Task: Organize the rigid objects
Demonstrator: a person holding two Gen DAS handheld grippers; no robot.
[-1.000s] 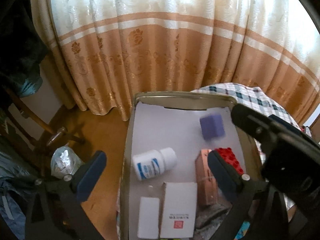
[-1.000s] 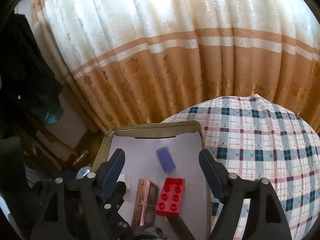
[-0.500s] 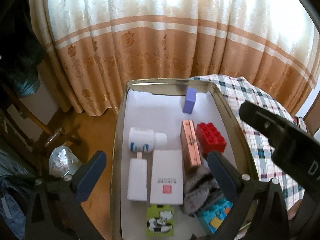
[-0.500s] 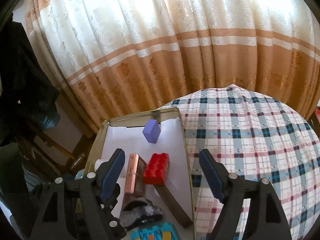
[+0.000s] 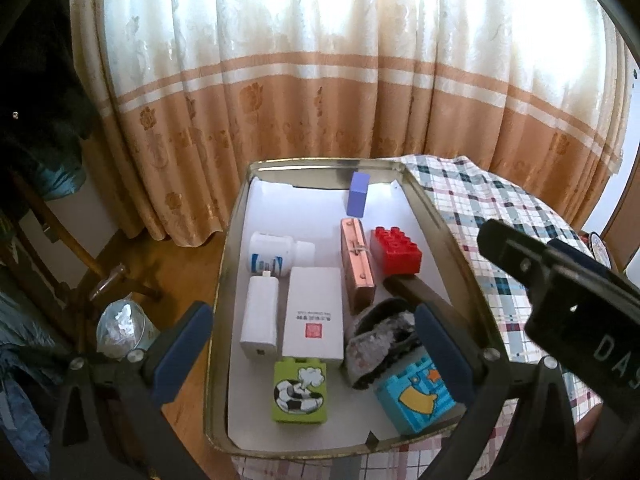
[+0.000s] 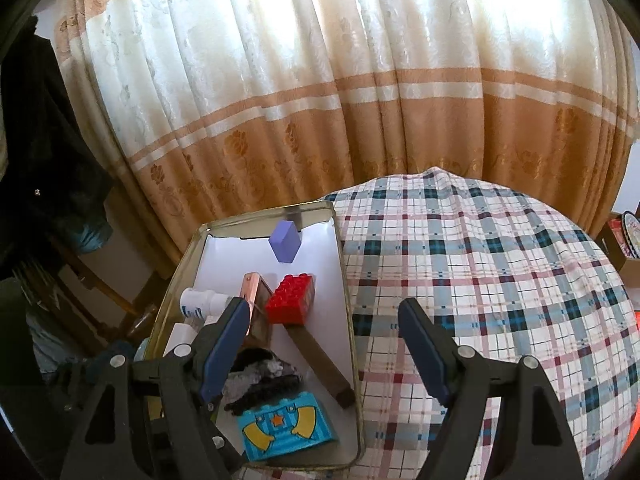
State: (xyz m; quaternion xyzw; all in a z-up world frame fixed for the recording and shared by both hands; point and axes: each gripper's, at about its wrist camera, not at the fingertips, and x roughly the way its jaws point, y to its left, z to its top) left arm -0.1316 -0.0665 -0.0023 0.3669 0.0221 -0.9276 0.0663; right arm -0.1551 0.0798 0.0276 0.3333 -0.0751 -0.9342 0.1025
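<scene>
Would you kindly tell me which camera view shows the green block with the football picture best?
The left wrist view: the green block sits unobstructed at the tray's near end, football print facing up. The right wrist view does not show it; the tool's own frame covers that corner.

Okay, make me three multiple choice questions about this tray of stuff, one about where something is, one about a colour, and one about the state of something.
1. Where in the tray does the purple block stand?
A. by the far rim
B. by the near rim
C. outside, on the cloth

2. What colour is the studded brick beside the copper box?
A. yellow
B. red
C. white

3. How does the white bottle sit?
A. upright
B. upside down
C. lying on its side

Answers: 1 A, it stands right before the far wall; 2 B, its studs and sides are red; 3 C, its cap points sideways toward the copper box.
</scene>
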